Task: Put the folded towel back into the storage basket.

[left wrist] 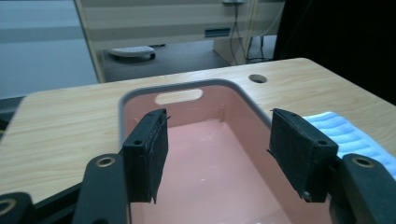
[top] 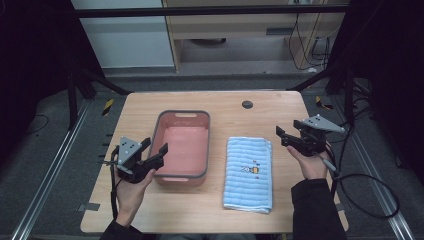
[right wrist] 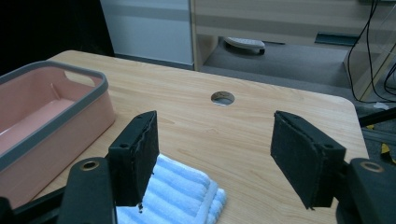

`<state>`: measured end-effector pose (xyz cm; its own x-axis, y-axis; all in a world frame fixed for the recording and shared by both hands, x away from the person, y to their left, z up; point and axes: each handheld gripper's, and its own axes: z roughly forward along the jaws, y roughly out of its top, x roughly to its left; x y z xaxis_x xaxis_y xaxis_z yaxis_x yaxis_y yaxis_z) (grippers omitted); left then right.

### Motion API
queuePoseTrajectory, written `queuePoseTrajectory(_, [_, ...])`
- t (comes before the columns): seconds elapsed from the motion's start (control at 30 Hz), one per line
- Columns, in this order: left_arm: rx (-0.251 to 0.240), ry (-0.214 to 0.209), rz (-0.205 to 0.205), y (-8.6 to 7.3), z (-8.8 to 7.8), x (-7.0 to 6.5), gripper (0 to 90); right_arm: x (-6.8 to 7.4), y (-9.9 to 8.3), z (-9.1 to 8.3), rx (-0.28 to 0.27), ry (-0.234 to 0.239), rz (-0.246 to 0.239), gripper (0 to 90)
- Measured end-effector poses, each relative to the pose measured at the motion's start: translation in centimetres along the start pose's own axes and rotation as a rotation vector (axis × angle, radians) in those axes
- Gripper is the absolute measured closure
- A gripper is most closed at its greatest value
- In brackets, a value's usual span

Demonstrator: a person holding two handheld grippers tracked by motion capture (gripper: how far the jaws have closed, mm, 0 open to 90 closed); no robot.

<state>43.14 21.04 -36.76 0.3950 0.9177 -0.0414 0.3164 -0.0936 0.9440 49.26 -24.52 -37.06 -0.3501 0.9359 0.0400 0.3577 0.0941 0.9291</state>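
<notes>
With both grippers' jaws apart and empty, I'd bring the right gripper (top: 286,136) down onto the folded towel (top: 248,173) edge, pinching all layers, while the left gripper (top: 153,151) steadies the pink bin (top: 161,131).

In my left gripper view the near end of the pink basin (left wrist: 219,154) runs off the bottom edge behind my jaws, and the blue striped towel (left wrist: 345,135) is cut by the right edge and my right-hand jaw. In my right gripper view that towel (right wrist: 180,193) is partly behind my jaw and cropped at the bottom. From the high view its small embroidered motif (top: 251,169) is too small to identify.
</notes>
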Motion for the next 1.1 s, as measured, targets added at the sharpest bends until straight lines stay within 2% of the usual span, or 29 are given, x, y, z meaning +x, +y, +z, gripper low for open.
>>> queuePoseTrajectory(0.57, [0.019, -0.079, 0.043, -0.6, 2.3, -4.6, 37.2, 0.1, 1.1, 0.7, -0.006, -0.007, 0.001, 37.2])
queuePoseTrajectory(0.87, [0.026, -0.125, 0.064, -0.9, 2.8, -6.8, 37.1, 0.0, 1.2, 1.3, 0.012, 0.001, -0.023, 38.8])
queuePoseTrajectory(0.93, [0.030, -0.124, 0.072, -1.0, 2.8, -7.1, 37.1, 0.1, 1.1, 1.5, 0.019, 0.003, -0.025, 38.7])
queuePoseTrajectory(0.97, [0.033, -0.133, 0.079, -1.1, 3.0, -7.6, 37.2, 0.1, 1.1, 1.6, 0.021, 0.003, -0.027, 38.7])
queuePoseTrajectory(1.1, [0.037, -0.158, 0.080, -1.3, 3.4, -8.5, 37.8, 0.1, 1.0, 2.1, 0.036, 0.010, -0.033, 39.1])
